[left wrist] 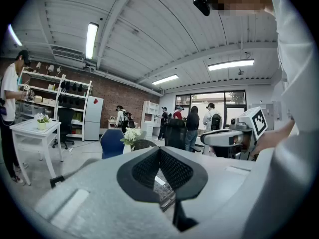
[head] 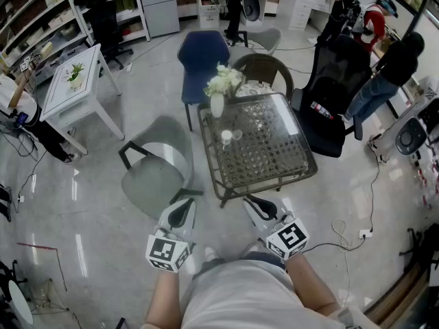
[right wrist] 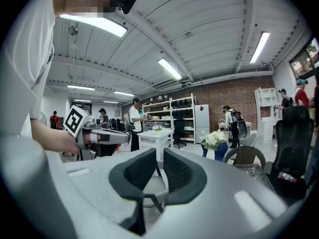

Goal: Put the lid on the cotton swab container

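In the head view we stand before a glass-topped wicker table (head: 293, 157) with both grippers held low, close to the body and well apart from the table. The left gripper (head: 180, 212) and the right gripper (head: 260, 207) point forward, side by side, each with its marker cube nearest us. The small white cotton swab container (head: 226, 138) stands upright on the glass towards the table's left side. A small round piece (head: 237, 135) lies just beside it, too small for us to tell whether it is the lid. A white vase of flowers (head: 218, 94) stands at the table's far left corner. Around the table we see 4 chairs: a blue chair (head: 202, 57), a wicker chair (head: 266, 69), a grey chair (head: 159, 164) and a black office chair (head: 334, 94). A white side table (head: 68, 91) stands off to the left.

In the left gripper view, the left gripper (left wrist: 159, 151) has its 2 dark pads pressed together along their length, with nothing between them. The right gripper shows off to the right, and the flowers and blue chair lie beyond the jaws.

In the right gripper view, the right gripper (right wrist: 160, 156) has its pads a little apart, with a narrow gap that holds nothing. Through that gap we see only the grey chair's seat. The left gripper shows at the left of this view.
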A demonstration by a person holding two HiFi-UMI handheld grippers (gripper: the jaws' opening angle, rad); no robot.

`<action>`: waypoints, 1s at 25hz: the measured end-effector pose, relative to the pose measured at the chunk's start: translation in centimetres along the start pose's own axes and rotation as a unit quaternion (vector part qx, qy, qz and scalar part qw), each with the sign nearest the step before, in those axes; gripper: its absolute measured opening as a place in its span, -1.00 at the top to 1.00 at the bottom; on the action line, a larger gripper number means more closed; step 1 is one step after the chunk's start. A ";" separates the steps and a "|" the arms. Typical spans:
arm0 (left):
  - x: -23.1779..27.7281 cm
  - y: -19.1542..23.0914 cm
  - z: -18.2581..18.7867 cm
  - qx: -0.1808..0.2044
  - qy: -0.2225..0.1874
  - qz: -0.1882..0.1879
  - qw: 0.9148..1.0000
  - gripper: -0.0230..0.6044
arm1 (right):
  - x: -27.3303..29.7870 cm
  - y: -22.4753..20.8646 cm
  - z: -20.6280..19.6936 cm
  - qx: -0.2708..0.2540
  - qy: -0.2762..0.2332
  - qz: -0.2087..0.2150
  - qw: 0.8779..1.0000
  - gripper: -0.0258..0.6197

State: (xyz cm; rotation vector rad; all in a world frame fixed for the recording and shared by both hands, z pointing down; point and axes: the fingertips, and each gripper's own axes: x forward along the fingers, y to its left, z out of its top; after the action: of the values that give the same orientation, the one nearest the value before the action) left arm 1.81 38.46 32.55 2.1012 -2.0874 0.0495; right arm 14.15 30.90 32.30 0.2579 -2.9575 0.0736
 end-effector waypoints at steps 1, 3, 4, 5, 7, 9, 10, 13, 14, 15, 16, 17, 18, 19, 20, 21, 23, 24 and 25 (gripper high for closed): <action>-0.1 0.2 0.3 0.004 -0.004 -0.001 1.000 0.90 | 0.2 0.1 0.2 -0.001 -0.002 -0.001 1.000 0.76; -0.2 0.4 0.9 0.013 -0.012 -0.005 1.000 0.90 | 0.7 0.3 0.7 -0.003 -0.005 -0.004 1.000 0.76; -0.2 0.6 1.2 0.017 -0.016 -0.007 1.000 0.90 | 1.0 0.4 0.8 -0.004 -0.007 -0.006 1.000 0.76; -0.3 0.7 1.4 0.021 -0.019 -0.011 1.000 0.90 | 1.2 0.5 1.0 -0.005 -0.008 -0.007 1.000 0.76; -0.5 1.0 1.7 0.026 -0.024 -0.018 0.999 0.90 | 1.7 0.9 1.2 -0.005 -0.014 -0.010 1.000 0.76; -0.8 1.7 2.0 0.031 -0.030 -0.025 0.999 0.90 | 2.1 1.3 1.6 -0.005 -0.020 -0.017 1.000 0.76; -0.9 2.1 2.0 0.032 -0.032 -0.027 0.999 0.90 | 2.3 1.4 1.7 -0.006 -0.023 -0.022 0.999 0.76; -0.9 3.3 1.8 0.027 -0.036 -0.028 0.999 0.90 | 2.7 1.3 1.6 -0.003 -0.023 -0.038 0.999 0.76; -0.7 3.7 1.6 0.023 -0.037 -0.029 0.999 0.90 | 2.8 1.2 1.4 -0.001 -0.022 -0.043 0.999 0.76; -0.4 4.0 1.5 0.019 -0.037 -0.030 0.999 0.90 | 2.9 1.0 1.3 0.001 -0.021 -0.047 0.999 0.76; 0.0 4.2 1.4 0.015 -0.038 -0.032 0.999 0.90 | 3.0 0.7 1.1 0.002 -0.020 -0.050 0.999 0.76; 0.4 4.3 1.3 0.013 -0.038 -0.034 0.999 0.90 | 3.1 0.4 0.9 0.004 -0.018 -0.053 0.998 0.76; 0.9 4.4 1.3 0.013 -0.037 -0.036 0.999 0.90 | 3.2 0.0 0.7 0.005 -0.016 -0.056 0.998 0.76; 1.5 4.5 1.2 0.014 -0.035 -0.038 0.999 0.90 | 3.4 -0.5 0.6 0.005 -0.015 -0.059 0.998 0.76; 2.2 4.7 1.2 0.015 -0.034 -0.039 0.999 0.90 | 3.6 -1.1 0.4 0.004 -0.013 -0.062 0.998 0.76; 3.0 4.9 1.2 0.016 -0.032 -0.041 0.999 0.90 | 3.8 -1.9 0.3 0.002 -0.012 -0.065 0.998 0.76; 4.9 5.3 1.2 0.016 -0.028 -0.043 0.999 0.90 | 4.5 -3.5 0.2 0.002 -0.008 -0.068 0.998 0.76; 5.9 5.6 1.3 0.017 -0.025 -0.045 0.999 0.90 | 4.9 -4.5 0.3 0.004 -0.007 -0.068 0.998 0.76; 7.1 5.8 1.4 0.018 -0.022 -0.046 0.999 0.90 | 5.4 -5.4 0.5 0.006 -0.008 -0.068 0.998 0.76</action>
State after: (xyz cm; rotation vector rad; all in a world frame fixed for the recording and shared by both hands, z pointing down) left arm -4.03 31.24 32.86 2.2364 -2.0253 0.0286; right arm 9.80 24.62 32.96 0.4629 -2.9460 0.0718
